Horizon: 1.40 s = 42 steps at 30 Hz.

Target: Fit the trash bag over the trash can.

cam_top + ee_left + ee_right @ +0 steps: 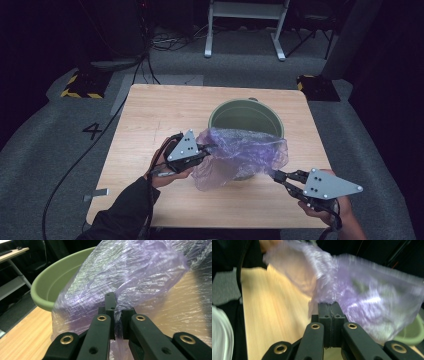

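Both jaws clenched on the purple plastic bag (240, 155): left hand-held gripper (209, 148), right hand-held gripper (276, 174). Floor marking beside the tabletop (150, 115) reads "4" (92, 131).

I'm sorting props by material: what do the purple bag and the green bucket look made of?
Purple bag: thin translucent plastic film, glossy and finely crinkled; the tabletop shows through it. Green bucket: probably moulded plastic, with smooth matte walls and a rolled rim.
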Each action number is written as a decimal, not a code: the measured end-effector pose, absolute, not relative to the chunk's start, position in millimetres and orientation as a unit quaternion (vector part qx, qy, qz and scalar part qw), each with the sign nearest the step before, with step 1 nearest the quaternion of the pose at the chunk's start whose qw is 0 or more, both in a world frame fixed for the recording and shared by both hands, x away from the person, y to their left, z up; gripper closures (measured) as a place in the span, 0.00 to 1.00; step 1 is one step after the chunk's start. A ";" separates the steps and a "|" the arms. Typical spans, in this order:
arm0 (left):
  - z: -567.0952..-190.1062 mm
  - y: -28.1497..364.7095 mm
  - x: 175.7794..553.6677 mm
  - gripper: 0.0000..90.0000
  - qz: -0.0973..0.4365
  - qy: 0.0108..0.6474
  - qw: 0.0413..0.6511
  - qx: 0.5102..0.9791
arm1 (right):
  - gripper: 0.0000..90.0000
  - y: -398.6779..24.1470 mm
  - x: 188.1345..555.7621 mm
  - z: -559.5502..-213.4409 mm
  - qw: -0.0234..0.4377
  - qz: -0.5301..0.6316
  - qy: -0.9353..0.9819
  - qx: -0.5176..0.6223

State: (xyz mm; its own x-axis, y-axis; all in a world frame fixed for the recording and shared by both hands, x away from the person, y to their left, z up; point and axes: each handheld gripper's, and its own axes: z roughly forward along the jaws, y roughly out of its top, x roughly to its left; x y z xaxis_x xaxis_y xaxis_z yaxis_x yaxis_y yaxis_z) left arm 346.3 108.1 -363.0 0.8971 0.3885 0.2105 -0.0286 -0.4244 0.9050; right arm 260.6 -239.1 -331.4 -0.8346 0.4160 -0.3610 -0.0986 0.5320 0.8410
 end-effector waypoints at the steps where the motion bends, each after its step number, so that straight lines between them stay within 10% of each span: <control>1: -365.8 108.8 345.7 0.99 0.197 0.110 0.524 0.821 | 1.00 -240.4 260.0 -336.3 0.267 0.474 0.833 0.099; 27: -384.4 118.3 362.0 0.99 0.205 0.147 0.539 0.804 | 1.00 -267.8 284.0 -386.5 0.261 0.466 0.823 0.195; 42: -374.2 123.1 388.0 0.99 0.236 0.181 0.571 0.765 | 0.93 -281.0 318.9 -392.9 0.338 0.478 0.762 0.277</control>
State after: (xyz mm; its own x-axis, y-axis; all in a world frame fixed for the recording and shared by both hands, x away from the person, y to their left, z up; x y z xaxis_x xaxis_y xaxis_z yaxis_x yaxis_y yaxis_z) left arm 388.0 123.1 -374.2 0.8225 0.5474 0.1544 0.0079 -0.2825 0.9592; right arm 318.9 -281.0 -392.9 -0.6173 0.7457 -0.2508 0.0993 0.3901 0.9154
